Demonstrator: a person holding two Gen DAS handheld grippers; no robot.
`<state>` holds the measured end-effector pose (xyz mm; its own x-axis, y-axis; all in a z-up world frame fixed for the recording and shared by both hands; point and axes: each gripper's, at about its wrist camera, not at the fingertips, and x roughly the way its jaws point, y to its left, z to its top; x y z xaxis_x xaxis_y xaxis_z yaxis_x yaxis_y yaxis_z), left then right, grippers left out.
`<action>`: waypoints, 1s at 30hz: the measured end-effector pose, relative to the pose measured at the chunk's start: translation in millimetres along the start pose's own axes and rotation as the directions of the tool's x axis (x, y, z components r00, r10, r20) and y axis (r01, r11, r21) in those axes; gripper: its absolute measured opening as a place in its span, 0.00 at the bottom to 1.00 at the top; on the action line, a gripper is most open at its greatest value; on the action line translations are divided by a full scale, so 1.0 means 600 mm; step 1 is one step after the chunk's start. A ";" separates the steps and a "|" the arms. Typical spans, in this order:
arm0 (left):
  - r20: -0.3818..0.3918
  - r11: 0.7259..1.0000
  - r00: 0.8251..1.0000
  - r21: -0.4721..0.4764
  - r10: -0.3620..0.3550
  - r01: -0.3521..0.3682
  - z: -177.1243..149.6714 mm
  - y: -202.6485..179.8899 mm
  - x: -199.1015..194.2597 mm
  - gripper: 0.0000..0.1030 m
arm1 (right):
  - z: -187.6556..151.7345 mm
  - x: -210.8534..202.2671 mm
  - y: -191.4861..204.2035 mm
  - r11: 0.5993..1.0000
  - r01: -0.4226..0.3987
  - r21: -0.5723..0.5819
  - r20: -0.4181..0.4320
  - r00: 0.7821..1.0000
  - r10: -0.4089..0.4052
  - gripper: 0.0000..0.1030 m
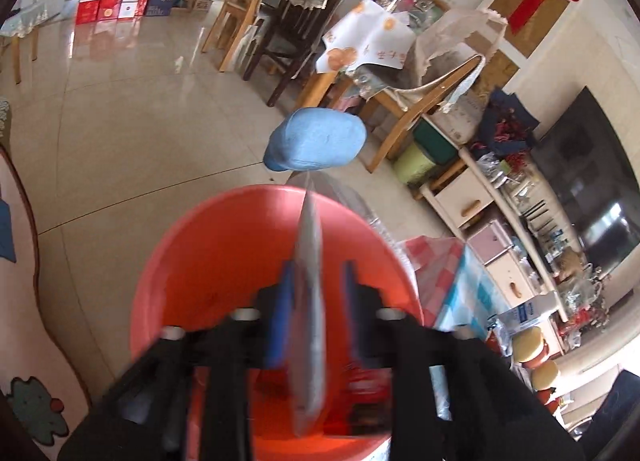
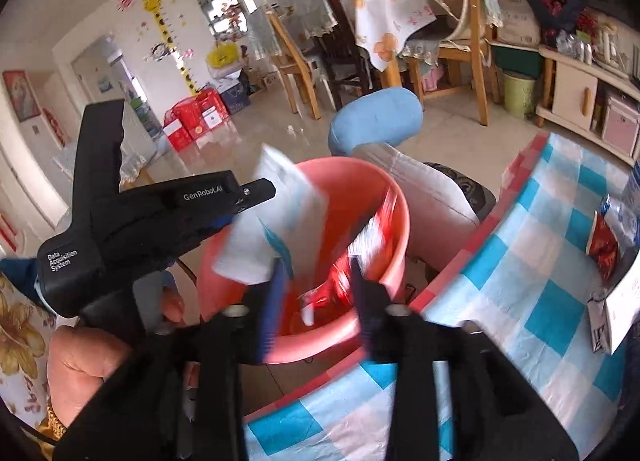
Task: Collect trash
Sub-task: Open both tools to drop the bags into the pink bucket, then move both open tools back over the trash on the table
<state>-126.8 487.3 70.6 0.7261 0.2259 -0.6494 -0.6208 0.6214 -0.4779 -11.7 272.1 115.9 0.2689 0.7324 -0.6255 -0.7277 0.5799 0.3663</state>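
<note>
A red plastic bucket (image 1: 224,257) stands on the floor beside the table; it also shows in the right wrist view (image 2: 384,201). My left gripper (image 1: 316,281) hangs over the bucket with its jaws parted, and a flat white packet (image 1: 310,301) stands edge-on between them, touching the left pad only. The same packet (image 2: 276,217) and the left gripper (image 2: 256,193) show in the right wrist view. My right gripper (image 2: 318,281) is open above the bucket's near rim. A red wrapper (image 2: 368,237) is in the air inside the bucket.
A table with a blue, white and red checked cloth (image 2: 520,301) lies right of the bucket, with a red snack bag (image 2: 602,249) and papers (image 2: 618,309) on it. A chair with a blue cushion (image 2: 376,117) stands behind the bucket. Dining chairs and a cabinet stand farther back.
</note>
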 end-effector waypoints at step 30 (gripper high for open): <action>0.089 0.889 0.992 0.457 -0.089 0.038 -0.122 -0.225 -0.031 0.91 | -0.156 -0.225 -0.114 0.900 0.435 -0.036 0.088 0.898 -0.431 0.90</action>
<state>-77.9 344.2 103.9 0.8017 0.2358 -0.5492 -0.3889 0.9036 -0.1797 -57.4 100.2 110.7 0.6102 0.4395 -0.6592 -0.5603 0.8276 0.0331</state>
